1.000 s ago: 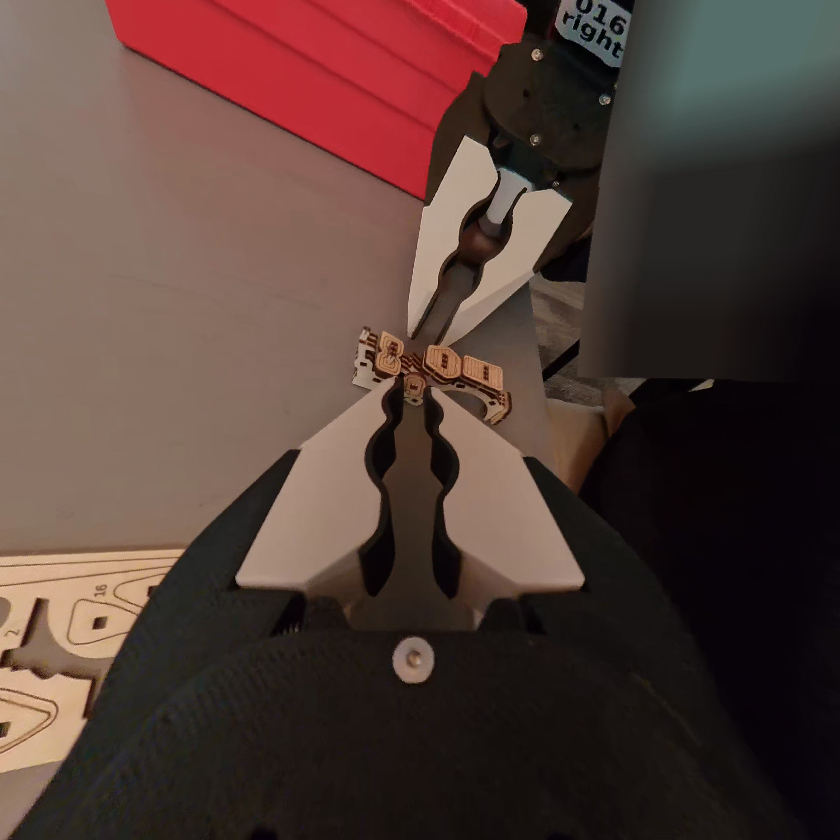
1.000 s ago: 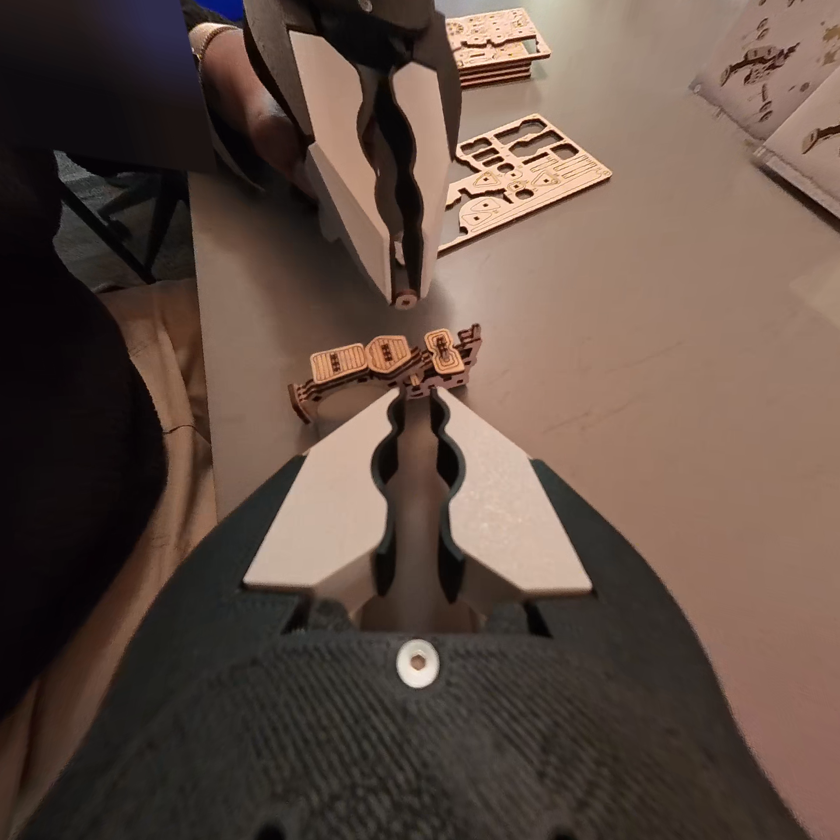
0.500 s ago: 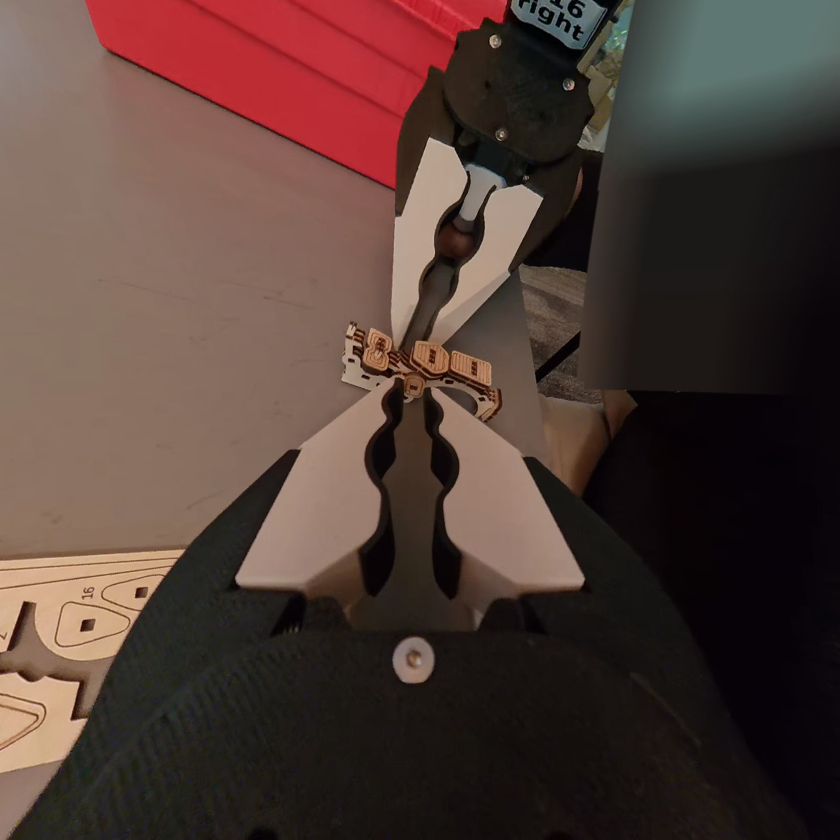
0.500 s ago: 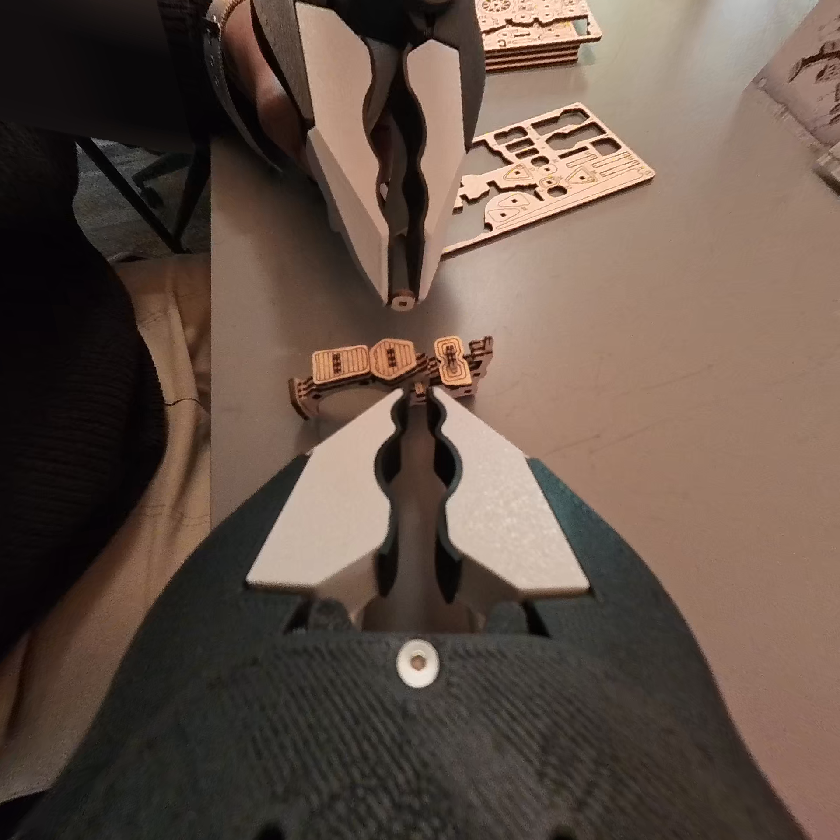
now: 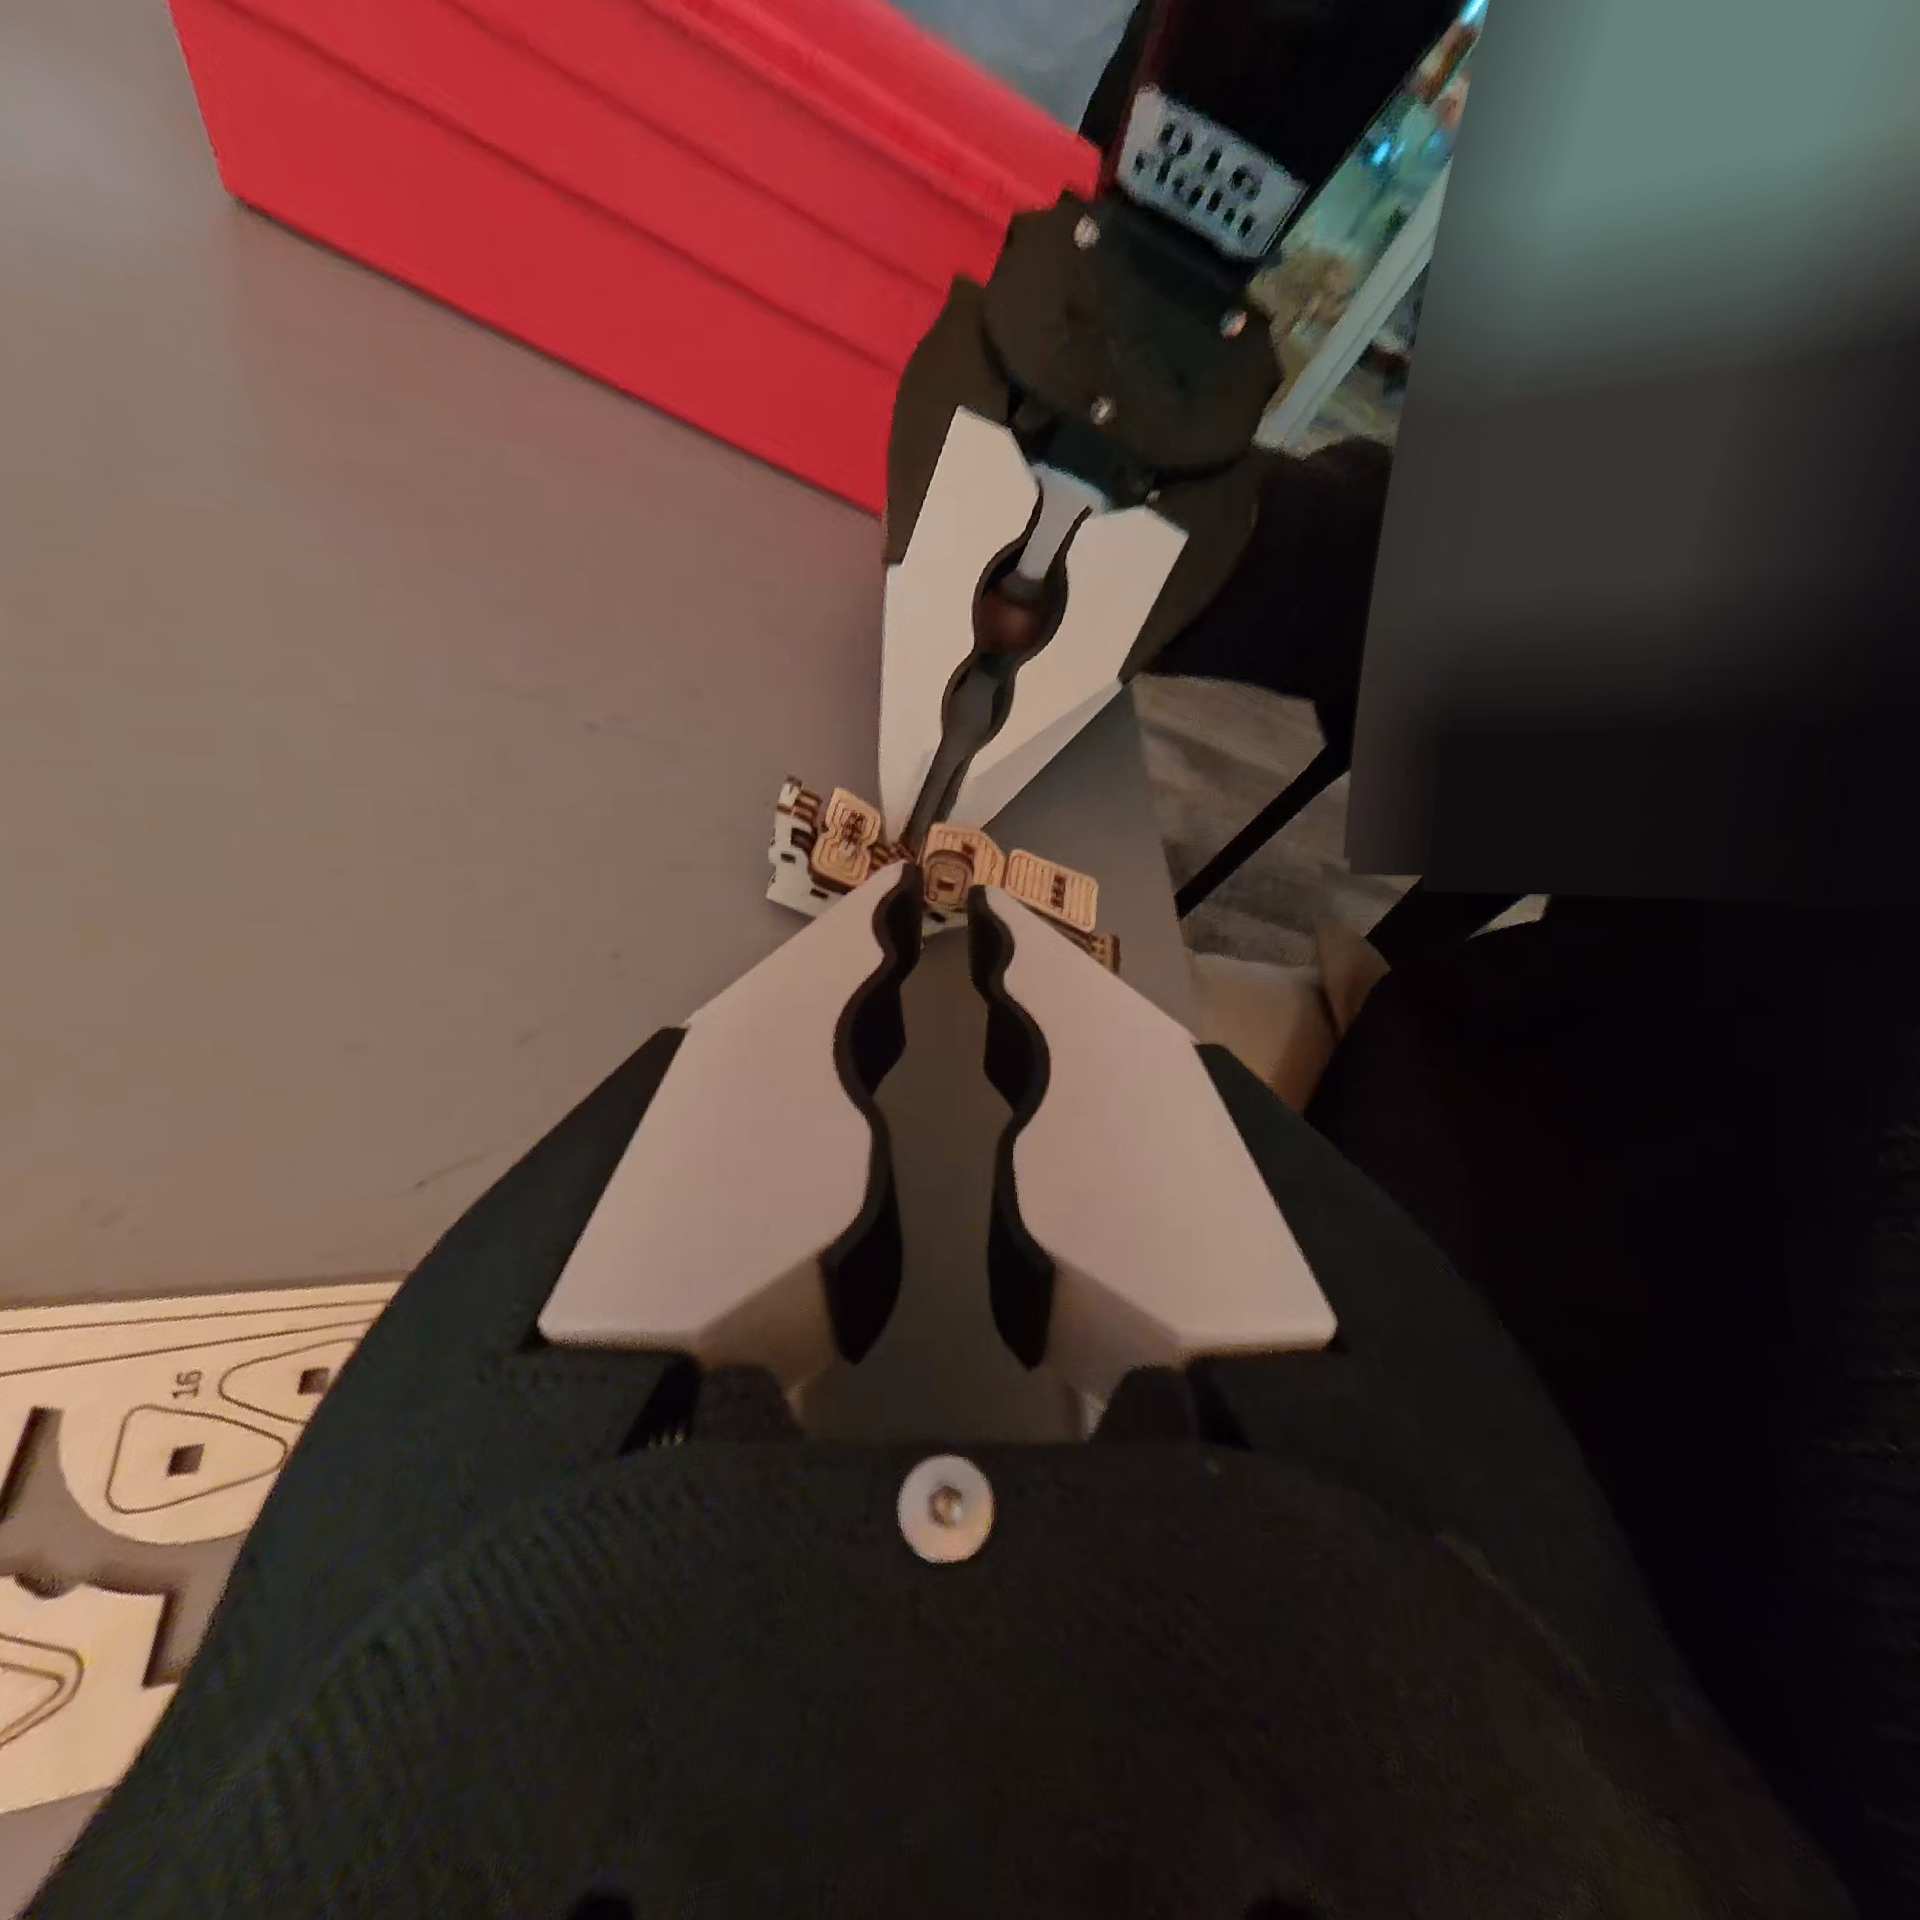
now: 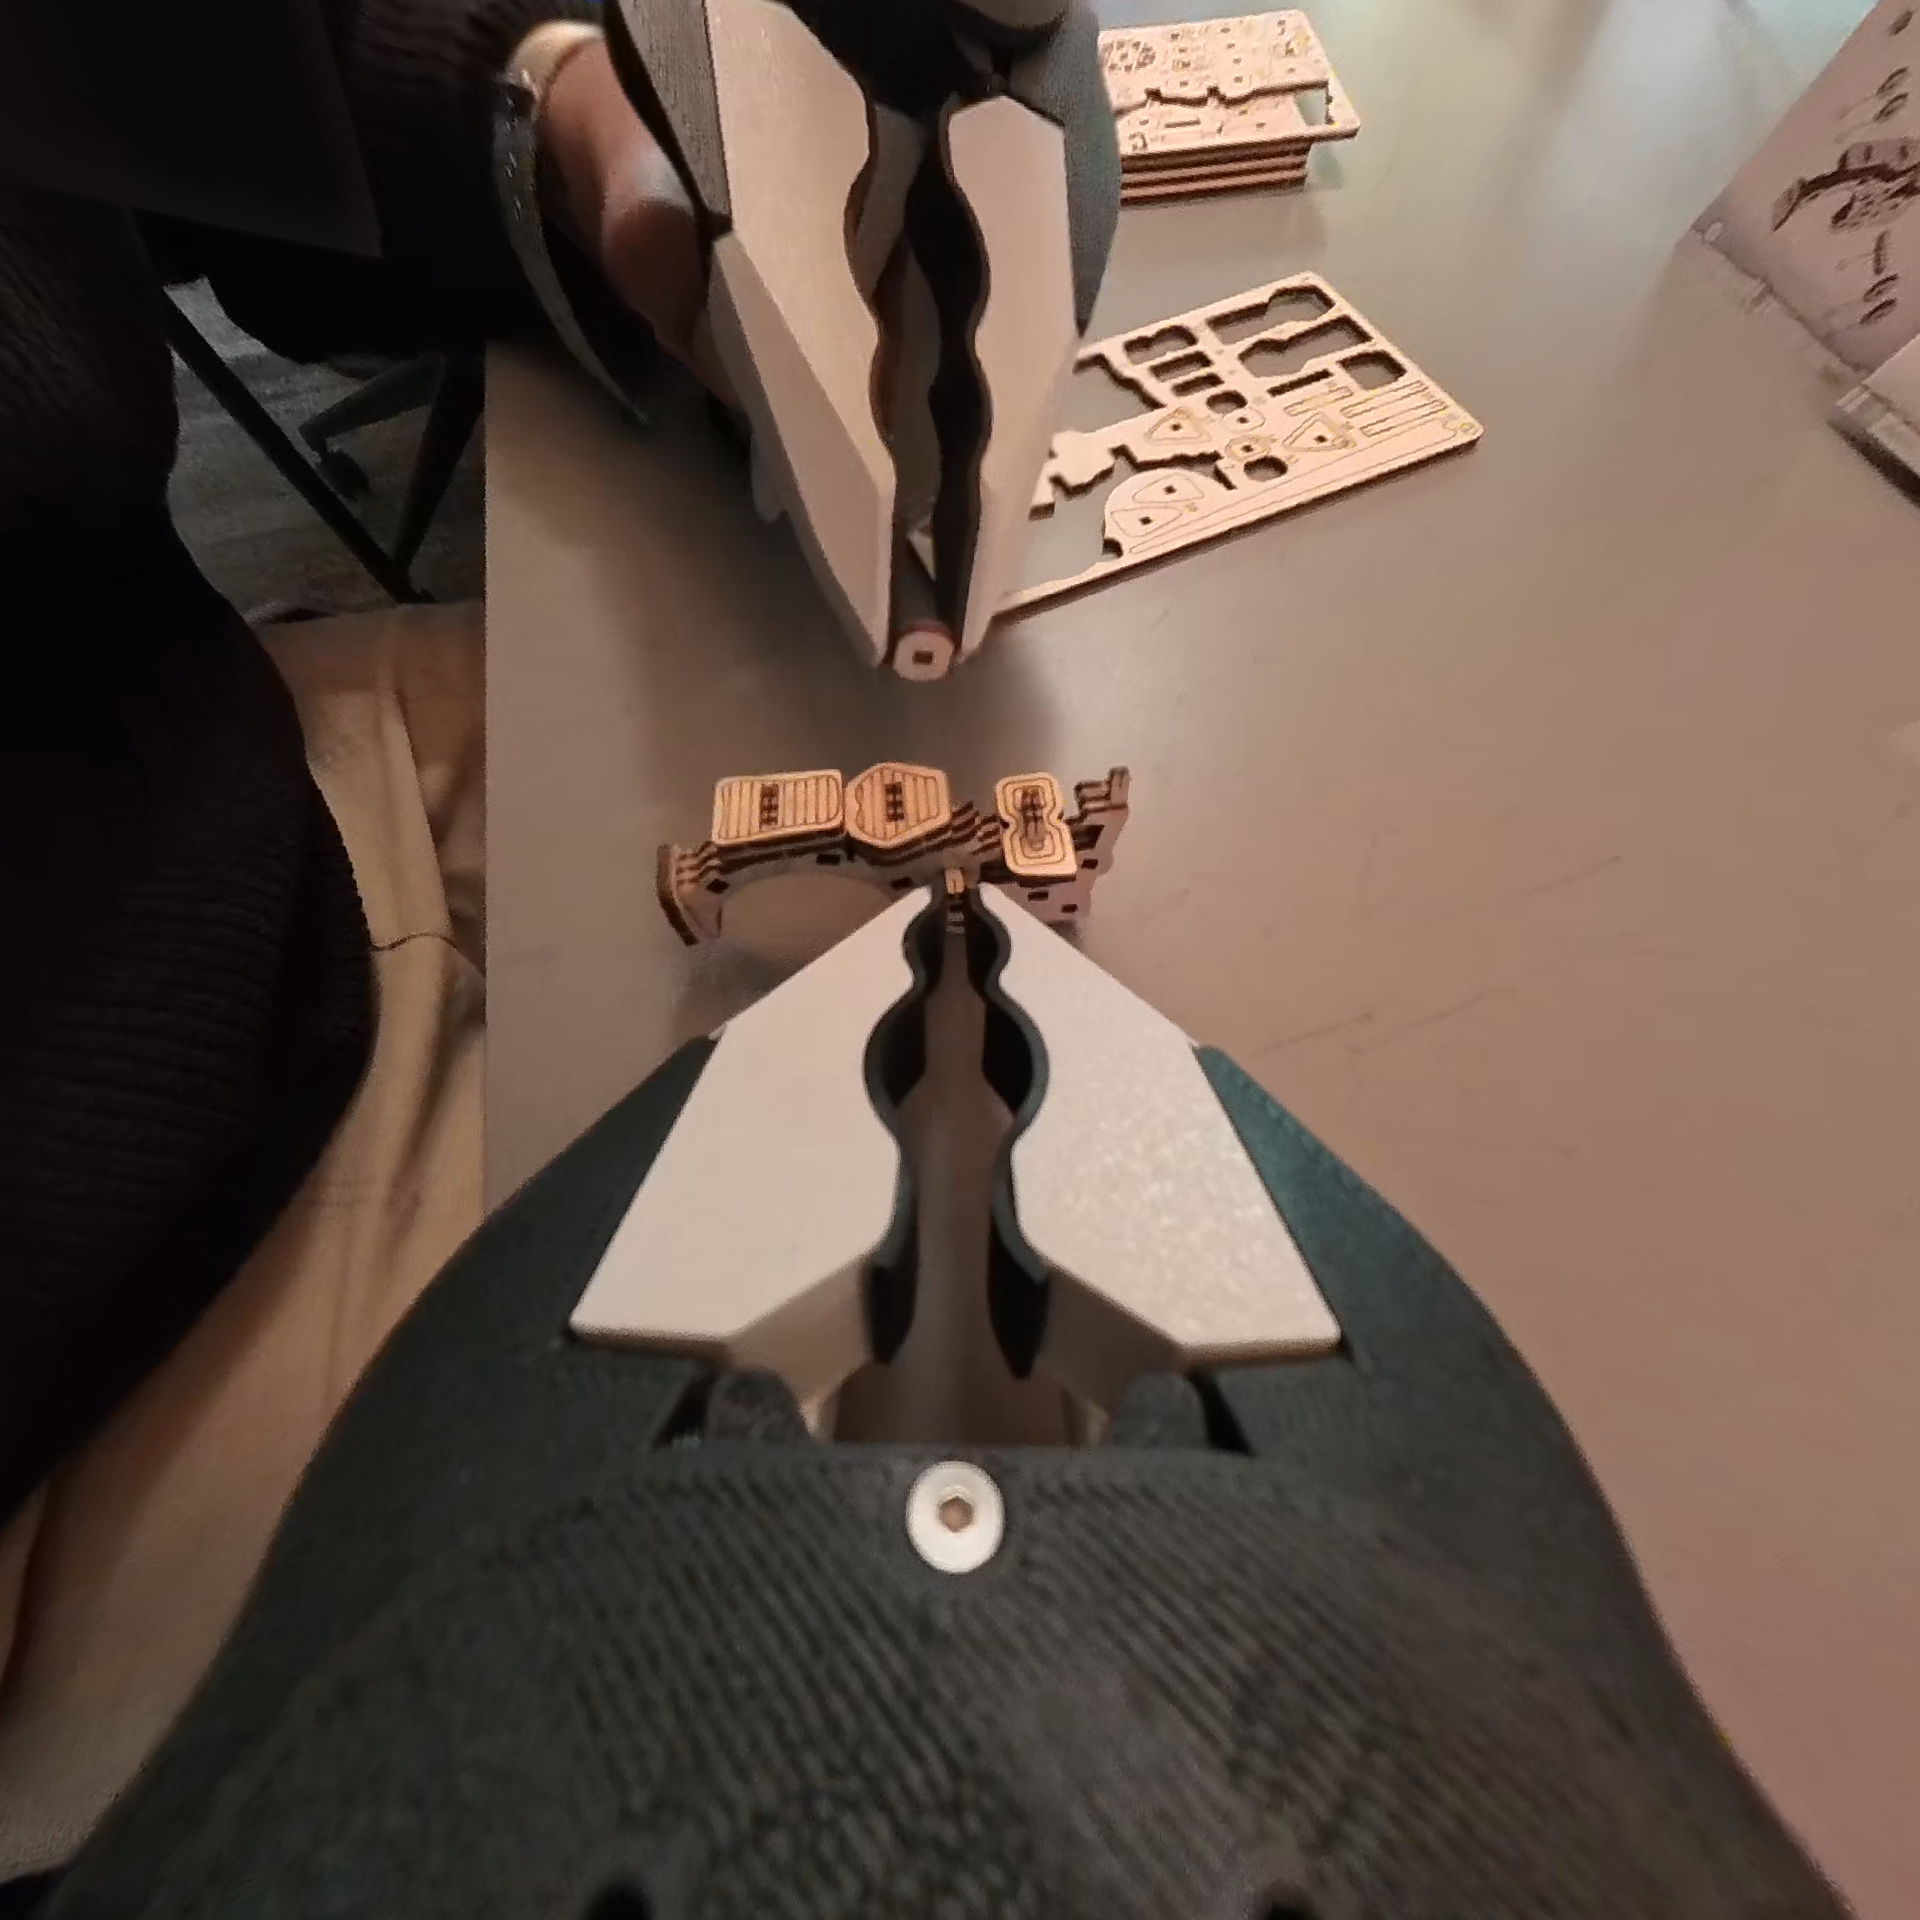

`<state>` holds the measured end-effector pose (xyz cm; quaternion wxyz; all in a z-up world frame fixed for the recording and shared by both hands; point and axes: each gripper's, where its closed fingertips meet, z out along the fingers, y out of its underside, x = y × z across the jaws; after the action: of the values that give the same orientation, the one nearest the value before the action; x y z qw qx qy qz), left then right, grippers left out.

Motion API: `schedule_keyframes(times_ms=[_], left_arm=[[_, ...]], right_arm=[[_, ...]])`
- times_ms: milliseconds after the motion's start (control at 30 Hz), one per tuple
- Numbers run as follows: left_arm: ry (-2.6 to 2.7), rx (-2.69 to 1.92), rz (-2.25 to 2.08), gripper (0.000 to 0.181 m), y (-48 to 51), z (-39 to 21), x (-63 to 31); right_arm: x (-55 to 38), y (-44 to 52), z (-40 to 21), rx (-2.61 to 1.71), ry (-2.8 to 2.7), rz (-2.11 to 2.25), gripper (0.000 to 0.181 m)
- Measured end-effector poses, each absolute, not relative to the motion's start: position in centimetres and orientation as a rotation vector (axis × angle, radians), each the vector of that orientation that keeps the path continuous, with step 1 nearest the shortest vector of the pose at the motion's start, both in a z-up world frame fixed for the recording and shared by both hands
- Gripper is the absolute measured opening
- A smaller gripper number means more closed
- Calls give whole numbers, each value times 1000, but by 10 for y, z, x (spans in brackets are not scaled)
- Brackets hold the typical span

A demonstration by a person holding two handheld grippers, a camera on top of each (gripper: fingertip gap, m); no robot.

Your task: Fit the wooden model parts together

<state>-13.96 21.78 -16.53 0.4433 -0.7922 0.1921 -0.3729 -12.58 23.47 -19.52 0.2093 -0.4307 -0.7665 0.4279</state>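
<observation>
Right claw [image 6: 951, 904] pinched the layered tan wooden model body [image 6: 894, 831]; left claw [image 6: 925, 649], shut on a small square-holed wooden piece [image 6: 923, 657] just beyond it, needed hole-to-tab alignment before pressing.

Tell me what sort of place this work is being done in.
Probably a hobby or workshop desk indoors. A plain grey table holds laser-cut wooden part sheets, some with parts already punched out, a further stack of sheets and printed instruction pages. A red box sits at the back.
</observation>
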Motion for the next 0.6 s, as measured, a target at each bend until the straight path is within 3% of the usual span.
schedule_keyframes(times_ms=[33, 333, 600], left_arm=[[465, -1937, -943, 7, 218, -161, -142], [223, -1675, -1335, 6, 219, -120, -165], [241, -1649, -1324, 6, 217, -115, -163]], right_arm=[[-126, 235, -192, -1202, -2115, 1209, 2], [-128, 237, -154, -1144, -1894, 1418, 2], [-119, 226, -118, -997, -1765, 1590, 1]])
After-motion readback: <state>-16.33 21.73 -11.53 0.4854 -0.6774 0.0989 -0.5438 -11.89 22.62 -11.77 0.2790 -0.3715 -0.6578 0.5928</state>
